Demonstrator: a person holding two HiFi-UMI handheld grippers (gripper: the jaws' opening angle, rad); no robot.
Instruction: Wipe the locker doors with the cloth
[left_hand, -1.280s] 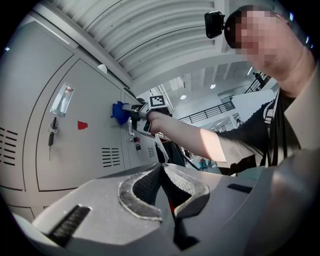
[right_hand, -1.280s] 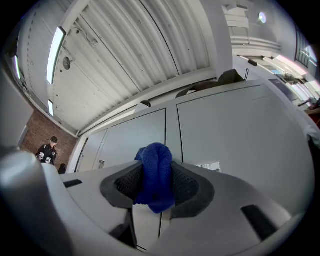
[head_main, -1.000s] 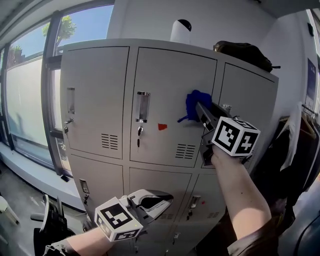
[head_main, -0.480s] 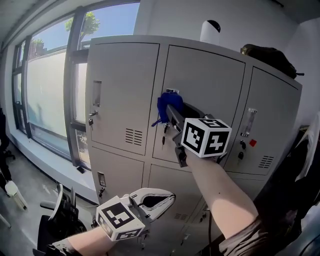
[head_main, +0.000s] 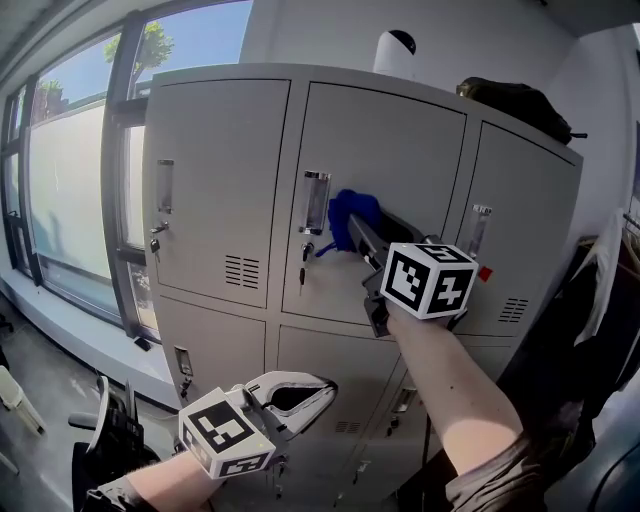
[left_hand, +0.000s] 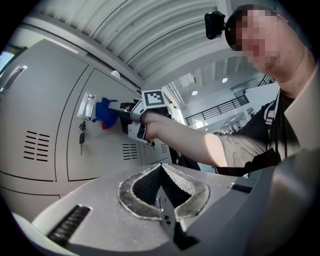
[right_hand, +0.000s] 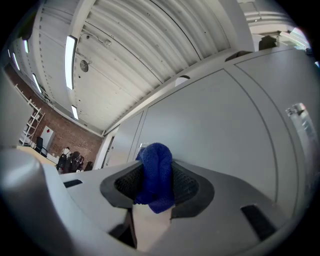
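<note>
Counted six grey metal locker doors, two rows of three, one bunched blue cloth, two grey two-jaw grippers, one white cylinder, one black bag.

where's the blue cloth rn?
Blue cloth: head view centre, clamped in the right hand-held gripper against the upper middle locker door, just right of its handle.

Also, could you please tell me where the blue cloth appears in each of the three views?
Head view: the crumpled blue cloth sits at centre, against the grey upper middle locker door, in the right hand-held gripper.
Left gripper view: the cloth is small, upper left, beside that door's metal handle.
Right gripper view: the cloth is at centre, clamped between the jaws.
Shared landmark: the grey door, behind the cloth everywhere.
</note>
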